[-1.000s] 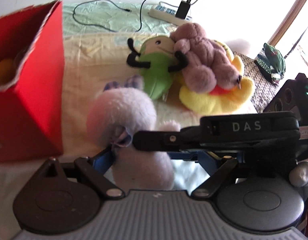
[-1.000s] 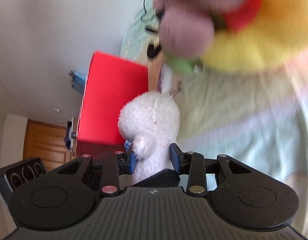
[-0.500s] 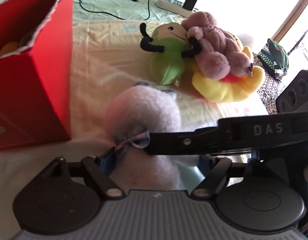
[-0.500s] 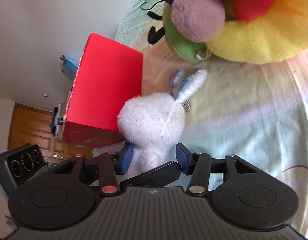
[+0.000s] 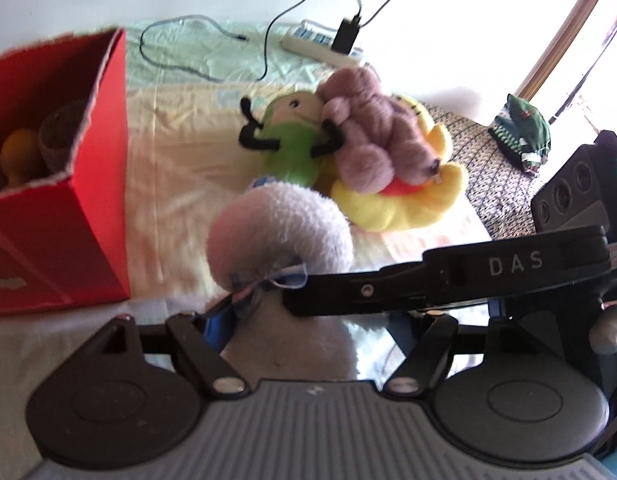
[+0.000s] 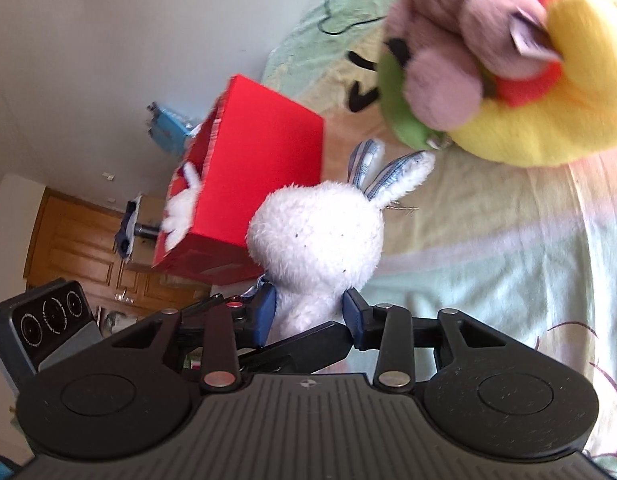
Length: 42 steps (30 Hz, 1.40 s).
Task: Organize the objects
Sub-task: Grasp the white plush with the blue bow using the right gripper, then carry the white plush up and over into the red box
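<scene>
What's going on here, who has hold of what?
Both handheld grippers are on the white plush bunny. The right gripper is shut on its body, and the left gripper brackets it too, though its grip is hard to judge. The open red box, already holding a few things, stands to the left. A green, purple and yellow plush pile lies on the bedsheet beyond.

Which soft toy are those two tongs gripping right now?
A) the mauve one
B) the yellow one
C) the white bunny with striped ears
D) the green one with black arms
C: the white bunny sits between both sets of blue pads; the other toys lie apart on the sheet.
</scene>
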### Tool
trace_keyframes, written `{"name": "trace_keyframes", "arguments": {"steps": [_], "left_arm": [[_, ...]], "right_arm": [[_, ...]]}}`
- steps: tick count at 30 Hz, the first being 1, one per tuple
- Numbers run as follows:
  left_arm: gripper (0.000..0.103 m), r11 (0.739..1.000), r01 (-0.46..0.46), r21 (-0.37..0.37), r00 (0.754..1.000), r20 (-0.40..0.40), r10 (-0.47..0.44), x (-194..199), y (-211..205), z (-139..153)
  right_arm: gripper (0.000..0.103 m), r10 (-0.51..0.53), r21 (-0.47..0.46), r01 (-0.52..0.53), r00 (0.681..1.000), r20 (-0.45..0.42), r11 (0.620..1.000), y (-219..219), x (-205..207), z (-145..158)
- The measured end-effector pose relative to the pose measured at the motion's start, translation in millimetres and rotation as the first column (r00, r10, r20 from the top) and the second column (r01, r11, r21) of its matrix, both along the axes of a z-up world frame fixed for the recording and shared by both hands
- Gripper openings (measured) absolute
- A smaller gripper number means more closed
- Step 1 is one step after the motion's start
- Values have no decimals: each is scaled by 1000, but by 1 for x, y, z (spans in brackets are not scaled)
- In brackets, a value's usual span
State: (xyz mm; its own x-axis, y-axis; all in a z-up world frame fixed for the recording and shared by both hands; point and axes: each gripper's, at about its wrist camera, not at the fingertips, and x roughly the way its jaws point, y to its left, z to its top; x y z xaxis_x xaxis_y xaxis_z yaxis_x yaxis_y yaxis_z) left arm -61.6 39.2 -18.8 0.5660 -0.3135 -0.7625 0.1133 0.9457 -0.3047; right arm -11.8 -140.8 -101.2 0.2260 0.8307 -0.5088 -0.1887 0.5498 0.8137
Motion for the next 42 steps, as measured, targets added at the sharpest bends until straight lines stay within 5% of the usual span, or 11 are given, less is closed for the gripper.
{"name": "trace_keyframes", "arguments": {"steps": [13, 22, 30, 42], "left_arm": [[75, 994, -85, 64, 979, 192, 72, -44, 18, 64], [75, 985, -154, 76, 941, 317, 123, -49, 61, 97], [76, 978, -190, 89, 929, 339, 150, -40, 120, 99], [76, 975, -203, 84, 951, 254, 176, -9, 215, 63]], "right_arm": [[40, 146, 61, -162, 967, 208, 985, 57, 6, 67], [40, 126, 110, -169, 938, 322, 979, 108, 19, 102], [40, 116, 104, -162, 930, 349, 981, 164, 36, 109], [40, 104, 41, -119, 960, 261, 992, 247, 69, 82]]}}
